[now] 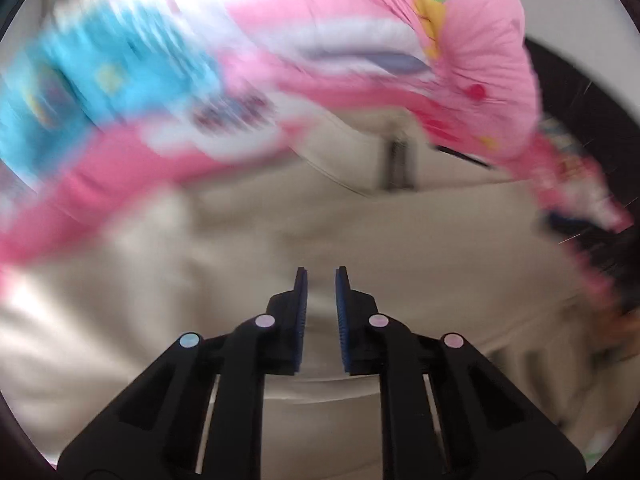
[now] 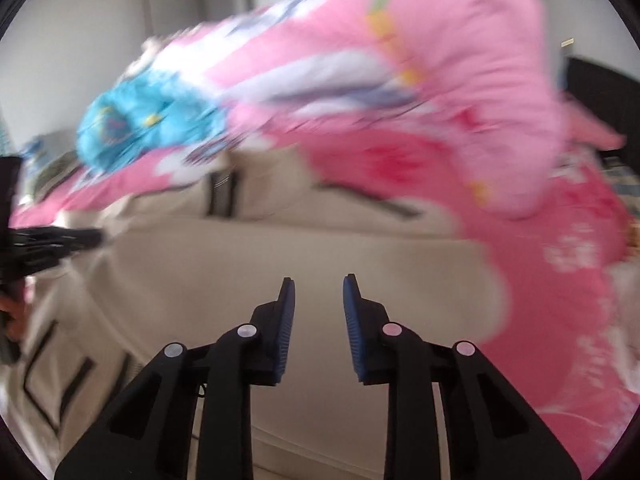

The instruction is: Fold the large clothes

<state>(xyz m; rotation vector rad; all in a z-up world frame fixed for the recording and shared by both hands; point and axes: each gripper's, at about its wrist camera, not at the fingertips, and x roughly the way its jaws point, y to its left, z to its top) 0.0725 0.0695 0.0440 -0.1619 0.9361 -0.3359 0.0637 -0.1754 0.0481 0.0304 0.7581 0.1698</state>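
Lying spread beneath both of my grippers, the beige garment (image 1: 248, 240) fills the lower and middle part of each wrist view, with a short dark striped tab near its upper fold and, in the right wrist view, dark block lettering on the cloth at the lower left (image 2: 56, 376). It rests on a pink patterned bedsheet (image 1: 472, 60) printed with blue, white and yellow figures, which bunches up behind the garment and runs down its right side; much of that sheet is smeared by blur, so I can't make out its pattern in detail.

My left gripper (image 1: 322, 276) hangs over the beige cloth with its blue-padded jaws parted by a narrow gap and nothing between them. My right gripper (image 2: 319, 284) sits over the same cloth with a somewhat wider gap, also holding nothing. Whether either set of fingertips touches the fabric I can't tell.

At the left edge of the right wrist view I see the other black gripper body (image 2: 36, 240). A pale wall (image 2: 80, 40) stands behind the bed.
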